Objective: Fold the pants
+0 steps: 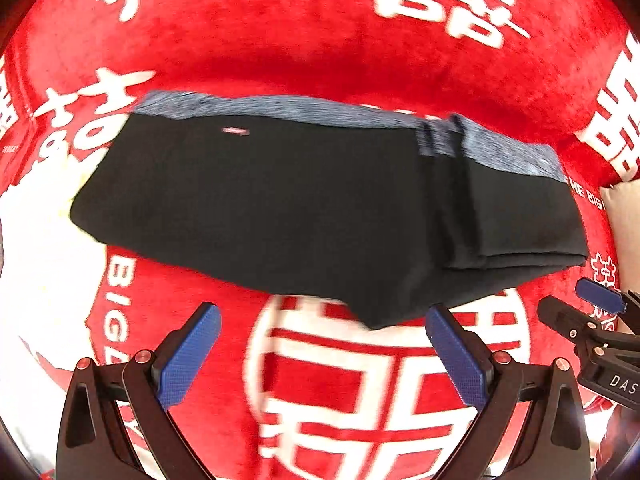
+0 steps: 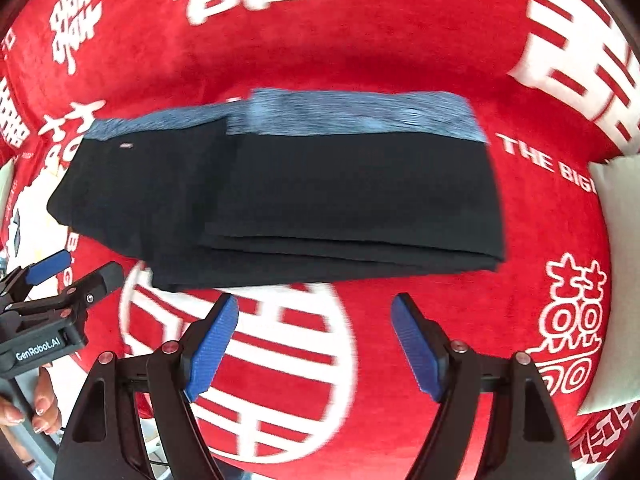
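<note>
Black pants (image 1: 280, 208) with a blue-grey waistband (image 1: 340, 114) lie folded into a compact stack on the red blanket. They also show in the right wrist view (image 2: 320, 196), with the waistband (image 2: 360, 114) at the far edge. My left gripper (image 1: 322, 316) is open and empty, hovering just in front of the stack's near edge. My right gripper (image 2: 314, 304) is open and empty, also just in front of the stack. Each gripper shows at the side of the other's view, the right one (image 1: 580, 300) and the left one (image 2: 80, 268).
A red blanket with white characters (image 1: 360, 380) covers the whole surface (image 2: 400, 48). A white pillow (image 2: 616, 280) lies at the right edge. A person's hand (image 2: 36, 408) holds the left gripper's handle.
</note>
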The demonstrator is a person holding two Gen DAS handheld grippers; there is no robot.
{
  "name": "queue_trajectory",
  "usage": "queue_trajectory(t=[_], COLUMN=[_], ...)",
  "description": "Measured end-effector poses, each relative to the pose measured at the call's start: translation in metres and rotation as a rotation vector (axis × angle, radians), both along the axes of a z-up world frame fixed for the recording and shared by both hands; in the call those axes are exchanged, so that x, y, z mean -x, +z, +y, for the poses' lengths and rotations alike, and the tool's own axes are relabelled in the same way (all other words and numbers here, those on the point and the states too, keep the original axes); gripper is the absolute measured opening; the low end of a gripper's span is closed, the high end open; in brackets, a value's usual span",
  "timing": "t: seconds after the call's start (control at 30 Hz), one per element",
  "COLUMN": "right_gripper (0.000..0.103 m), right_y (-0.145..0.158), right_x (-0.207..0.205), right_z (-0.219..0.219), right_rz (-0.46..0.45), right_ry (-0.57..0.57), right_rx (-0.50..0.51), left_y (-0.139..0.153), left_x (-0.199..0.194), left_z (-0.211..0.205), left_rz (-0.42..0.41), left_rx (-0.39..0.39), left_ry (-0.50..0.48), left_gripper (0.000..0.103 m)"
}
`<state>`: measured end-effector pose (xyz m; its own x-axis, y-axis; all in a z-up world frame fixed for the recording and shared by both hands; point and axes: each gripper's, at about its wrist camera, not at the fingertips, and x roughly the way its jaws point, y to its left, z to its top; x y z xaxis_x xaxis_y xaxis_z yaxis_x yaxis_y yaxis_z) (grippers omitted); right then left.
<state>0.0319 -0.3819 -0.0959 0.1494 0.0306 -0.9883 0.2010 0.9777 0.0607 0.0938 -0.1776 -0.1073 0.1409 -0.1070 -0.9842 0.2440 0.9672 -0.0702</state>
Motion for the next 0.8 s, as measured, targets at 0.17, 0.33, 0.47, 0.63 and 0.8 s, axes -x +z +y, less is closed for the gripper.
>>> queue_trajectory(t=[0.17,0.33,0.47,0.63,0.8], right_gripper=[0.082,0.082,0.082,0.082,0.082], right_y=[-0.001,-0.005,-0.008,-0.018,-0.026], right_x=[-0.016,-0.025,-0.031,-0.039,-0.042], right_z=[0.051,0.087,0.103,0.121,0.13], right_rz=[-0.001,0.005,-0.012,-0.032,-0.037], right_ry=[0.082,0.162,0.215,0.274,0.302], right_rx=[-0.008,-0.017,-0.048,-0.078,-0.11], left_y=[-0.008,-0.016,-0.023,-0.047,-0.068], left_x=[-0.011,-0.021,-0.027,-0.036,-0.049], left_z=[0.056,0.11,0.149,0.177,0.183], left_rz=[0.031,0.022,-0.018,-0.018,-0.026], left_rx=[0.048,0.147,0.313,0.446,0.513], left_ry=[0.13,0.286,0.383,0.471,0.501], left_gripper=[0.102,0.102,0.102,0.102,0.102])
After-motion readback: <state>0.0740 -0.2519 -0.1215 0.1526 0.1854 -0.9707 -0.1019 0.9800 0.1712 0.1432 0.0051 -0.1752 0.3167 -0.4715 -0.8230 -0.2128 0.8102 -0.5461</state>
